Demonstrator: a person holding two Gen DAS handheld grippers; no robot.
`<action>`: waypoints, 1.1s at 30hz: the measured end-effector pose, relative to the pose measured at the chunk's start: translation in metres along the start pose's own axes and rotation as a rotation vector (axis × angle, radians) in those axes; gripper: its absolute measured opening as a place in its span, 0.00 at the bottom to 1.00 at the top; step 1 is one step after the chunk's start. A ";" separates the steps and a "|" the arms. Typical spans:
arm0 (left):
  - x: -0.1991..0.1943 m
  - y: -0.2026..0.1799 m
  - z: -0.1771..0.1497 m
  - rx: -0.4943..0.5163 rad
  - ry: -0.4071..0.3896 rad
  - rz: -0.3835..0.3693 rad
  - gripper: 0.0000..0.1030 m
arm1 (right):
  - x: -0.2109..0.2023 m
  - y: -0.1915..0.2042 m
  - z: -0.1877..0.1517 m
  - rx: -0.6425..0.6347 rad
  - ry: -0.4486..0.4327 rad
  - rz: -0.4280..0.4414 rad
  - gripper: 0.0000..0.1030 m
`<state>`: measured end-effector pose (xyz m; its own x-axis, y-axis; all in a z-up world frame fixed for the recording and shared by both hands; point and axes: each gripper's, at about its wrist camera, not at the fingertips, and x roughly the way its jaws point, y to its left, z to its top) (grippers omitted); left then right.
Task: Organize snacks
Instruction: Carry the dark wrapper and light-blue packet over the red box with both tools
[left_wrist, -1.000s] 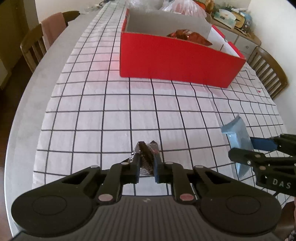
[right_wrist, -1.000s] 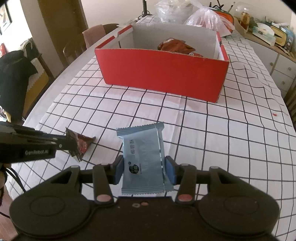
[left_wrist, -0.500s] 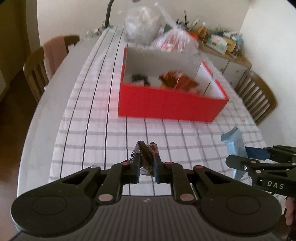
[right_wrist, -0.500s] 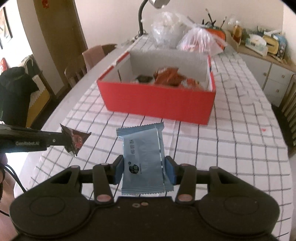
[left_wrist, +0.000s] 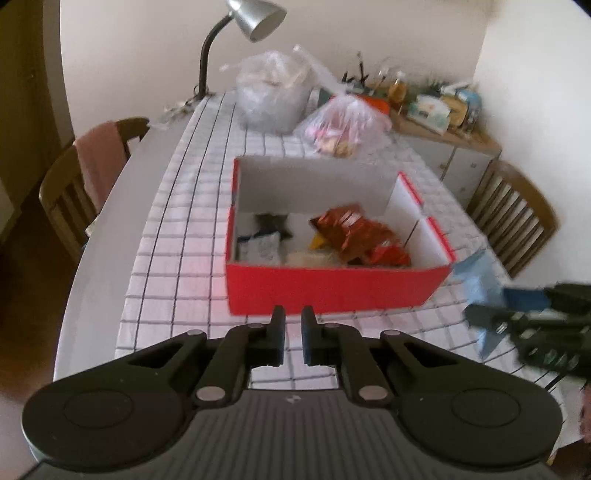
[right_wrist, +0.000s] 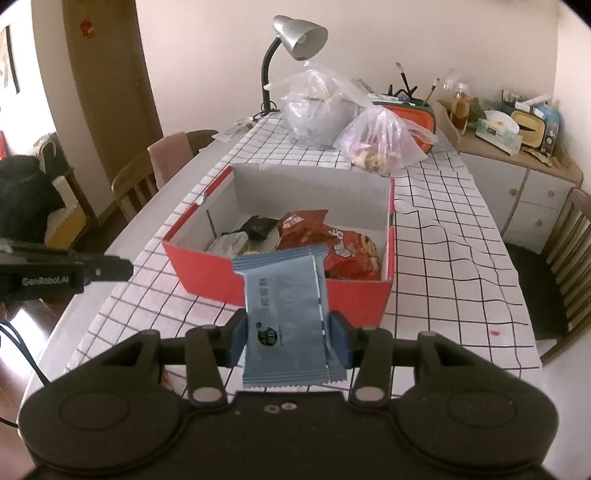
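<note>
The red cardboard box (left_wrist: 332, 290) (right_wrist: 207, 275) stands open on the checked tablecloth, holding an orange-red bag (left_wrist: 358, 232) (right_wrist: 332, 243) and a few smaller packets. My right gripper (right_wrist: 288, 321) is shut on a light blue snack packet (right_wrist: 284, 295), held upright in the air before the box's near wall. In the left wrist view that packet (left_wrist: 476, 280) and the right gripper (left_wrist: 484, 312) show at the right edge. My left gripper (left_wrist: 293, 314) hovers in front of the box, its jaws close together with nothing between them. Its tip (right_wrist: 122, 267) looks bare in the right wrist view too.
Behind the box sit two plastic bags (right_wrist: 321, 110) (right_wrist: 384, 142) and a silver desk lamp (right_wrist: 299, 35). Wooden chairs (left_wrist: 74, 184) (left_wrist: 517, 218) flank the table. A cluttered sideboard (right_wrist: 517, 166) stands at the far right. A small reddish scrap (right_wrist: 166, 376) peeks out under the right gripper.
Both grippers rose and tilted, so the box's inside now shows. The dark red snack that sat between the left fingers is gone from them. The blue packet stays gripped.
</note>
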<state>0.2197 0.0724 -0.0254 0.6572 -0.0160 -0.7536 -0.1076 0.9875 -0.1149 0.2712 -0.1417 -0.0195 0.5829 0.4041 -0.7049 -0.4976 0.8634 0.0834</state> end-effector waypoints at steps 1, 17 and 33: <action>0.004 0.002 -0.004 -0.002 0.020 0.007 0.09 | 0.001 -0.002 -0.001 0.004 0.004 0.007 0.44; 0.048 0.015 -0.067 -0.073 0.230 0.015 0.52 | 0.026 0.004 -0.045 0.040 0.127 0.074 0.44; 0.077 0.005 -0.104 -0.027 0.269 0.077 0.62 | 0.030 0.004 -0.074 0.058 0.184 0.061 0.44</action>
<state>0.1926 0.0597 -0.1513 0.4251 0.0143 -0.9050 -0.1719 0.9830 -0.0652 0.2393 -0.1485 -0.0922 0.4226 0.3990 -0.8138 -0.4879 0.8568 0.1667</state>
